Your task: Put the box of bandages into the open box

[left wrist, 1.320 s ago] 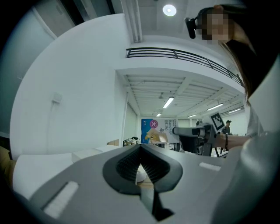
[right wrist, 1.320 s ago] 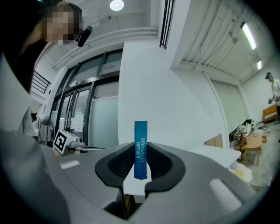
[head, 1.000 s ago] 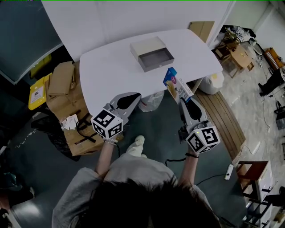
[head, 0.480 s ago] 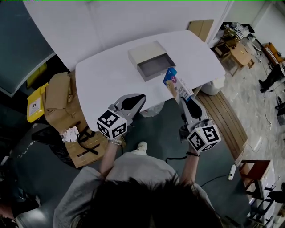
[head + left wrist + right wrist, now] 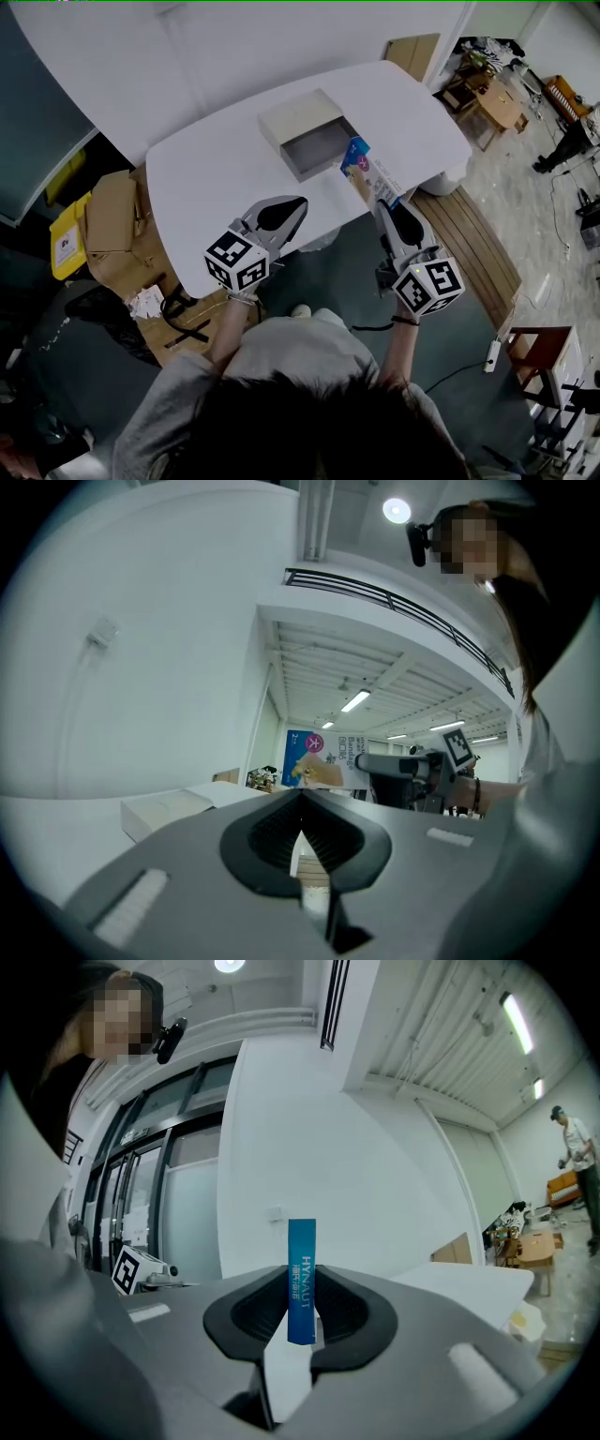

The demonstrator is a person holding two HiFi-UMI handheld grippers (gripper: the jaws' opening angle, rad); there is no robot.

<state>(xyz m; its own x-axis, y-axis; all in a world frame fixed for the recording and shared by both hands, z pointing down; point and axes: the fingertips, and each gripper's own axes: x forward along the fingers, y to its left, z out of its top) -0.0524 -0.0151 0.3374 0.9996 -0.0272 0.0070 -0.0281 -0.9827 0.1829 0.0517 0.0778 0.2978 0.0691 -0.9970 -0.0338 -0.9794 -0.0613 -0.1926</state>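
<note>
The open box (image 5: 323,150), grey inside with its pale lid (image 5: 295,114) behind it, lies on the white table (image 5: 206,178). My right gripper (image 5: 380,200) is shut on the blue and white box of bandages (image 5: 368,173), which is held edge-up above the table's near edge, just right of the open box. The right gripper view shows its narrow blue edge (image 5: 301,1279) clamped between the jaws. My left gripper (image 5: 300,202) hovers over the near table edge, shut and empty. Its own view shows the bandage box (image 5: 323,759), the right gripper (image 5: 403,766) and the open box (image 5: 173,808).
Cardboard boxes (image 5: 108,211) and a yellow item (image 5: 64,242) sit on the floor left of the table. A wooden slatted platform (image 5: 473,248) lies to the right. Cardboard (image 5: 412,49) leans at the far wall. Furniture and a person (image 5: 567,141) stand far right.
Both grippers have come forward to the table's near edge. The bandage box, still in the right gripper, now hangs beside the open box's right corner.
</note>
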